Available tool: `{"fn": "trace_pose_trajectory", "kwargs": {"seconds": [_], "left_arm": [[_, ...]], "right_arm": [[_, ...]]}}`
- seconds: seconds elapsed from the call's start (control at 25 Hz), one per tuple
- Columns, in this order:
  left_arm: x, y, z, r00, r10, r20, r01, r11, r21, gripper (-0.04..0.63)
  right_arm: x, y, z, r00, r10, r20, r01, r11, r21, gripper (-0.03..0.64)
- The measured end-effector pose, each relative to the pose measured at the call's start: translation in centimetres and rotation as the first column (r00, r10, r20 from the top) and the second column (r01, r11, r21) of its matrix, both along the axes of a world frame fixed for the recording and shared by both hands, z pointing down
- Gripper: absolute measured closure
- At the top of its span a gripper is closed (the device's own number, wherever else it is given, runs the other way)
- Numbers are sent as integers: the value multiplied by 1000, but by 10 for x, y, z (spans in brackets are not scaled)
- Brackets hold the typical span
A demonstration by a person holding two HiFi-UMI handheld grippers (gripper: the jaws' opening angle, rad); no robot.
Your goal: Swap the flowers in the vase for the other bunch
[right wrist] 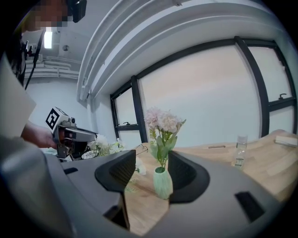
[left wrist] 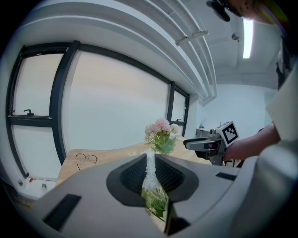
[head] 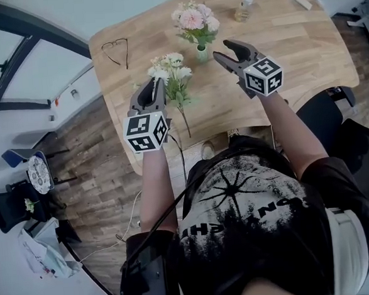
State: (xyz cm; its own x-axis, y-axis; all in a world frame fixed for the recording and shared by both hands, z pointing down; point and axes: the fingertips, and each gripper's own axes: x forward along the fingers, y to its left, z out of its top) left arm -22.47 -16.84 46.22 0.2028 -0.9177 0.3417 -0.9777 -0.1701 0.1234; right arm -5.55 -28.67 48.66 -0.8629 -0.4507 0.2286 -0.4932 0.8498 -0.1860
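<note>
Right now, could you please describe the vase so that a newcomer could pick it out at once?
On the light wooden table, look at the far middle, between the eyeglasses and the small clear bottle. The vase is the little pale green one holding pink flowers; the white bunch nearby stands in no vase.

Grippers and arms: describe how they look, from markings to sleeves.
Both the left gripper and the right gripper are grey, with two tapering jaws, ribbed black inside. Each carries a white cube printed with black square markers. A black cable trails from the left one. The person wears a black T-shirt with a white print; its short sleeves leave the forearms bare.
</note>
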Motion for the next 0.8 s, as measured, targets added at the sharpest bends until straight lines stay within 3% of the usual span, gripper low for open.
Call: {"fn": "trace_pose_trajectory", "kwargs": {"seconds": [0.2, 0.44, 0.8], "left_arm": [[1, 20, -8, 1000, 30, -1, -30, 999, 23, 532], [3, 41, -11, 997, 75, -4, -75, 996, 48, 531], [9, 82, -13, 992, 129, -10, -128, 989, 71, 532]], "right_arm": [[-3, 38, -13, 1000, -14, 6, 14, 1000, -2, 404], [-6, 75, -30, 1000, 17, 16, -17, 999, 45, 563], [0, 130, -39, 998, 54, 11, -54, 996, 75, 591]]}}
